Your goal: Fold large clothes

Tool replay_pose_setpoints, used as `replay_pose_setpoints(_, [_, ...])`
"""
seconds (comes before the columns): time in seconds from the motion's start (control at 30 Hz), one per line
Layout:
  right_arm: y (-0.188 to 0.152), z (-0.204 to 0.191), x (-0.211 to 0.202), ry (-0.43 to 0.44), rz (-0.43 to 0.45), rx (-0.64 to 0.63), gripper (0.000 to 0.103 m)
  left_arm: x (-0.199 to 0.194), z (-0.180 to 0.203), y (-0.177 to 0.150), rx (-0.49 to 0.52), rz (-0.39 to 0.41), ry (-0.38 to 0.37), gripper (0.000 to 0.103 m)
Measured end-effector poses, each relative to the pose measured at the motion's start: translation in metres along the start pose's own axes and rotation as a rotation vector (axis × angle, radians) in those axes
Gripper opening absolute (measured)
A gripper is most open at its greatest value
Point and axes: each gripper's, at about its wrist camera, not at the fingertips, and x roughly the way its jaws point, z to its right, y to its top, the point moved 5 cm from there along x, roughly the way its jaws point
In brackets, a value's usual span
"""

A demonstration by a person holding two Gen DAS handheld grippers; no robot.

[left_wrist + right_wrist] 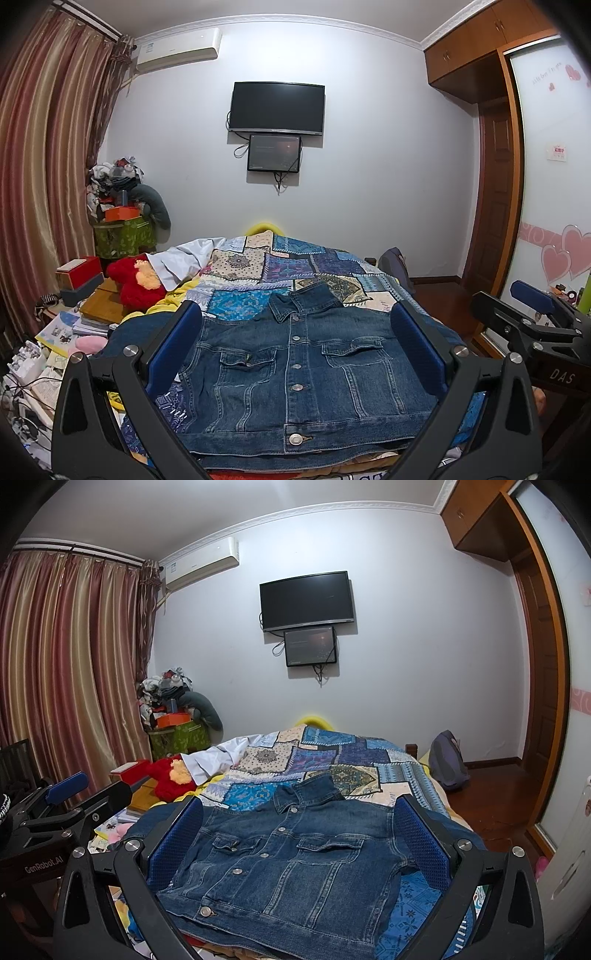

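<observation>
A blue denim jacket point(295, 373) lies flat on the bed, front up and buttoned, collar towards the far wall; its sleeves seem folded in. It also shows in the right wrist view point(291, 867). My left gripper point(295, 314) is open and empty, held above the jacket's near half. My right gripper point(299, 805) is open and empty too, held above the jacket's near right part. The right gripper shows at the right edge of the left wrist view point(532, 321). The left gripper shows at the left edge of the right wrist view point(66, 797).
The bed has a blue patchwork quilt point(295, 266). A white cloth point(181, 262) and a red plush toy point(136, 280) lie at its left. Books and boxes point(85, 295) crowd the left side. A backpack point(448, 760) stands on the floor at the right, near wardrobe doors point(554, 184).
</observation>
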Motion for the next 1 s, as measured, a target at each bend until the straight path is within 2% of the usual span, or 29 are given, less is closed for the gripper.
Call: replay_pose_setpoints(1.0, [-0.0025, -0.0022, 0.0032, -0.004, -0.007, 0.001, 0.103, 0.0066, 0.002, 0.0024, 0.003, -0.007, -0.005, 0.103])
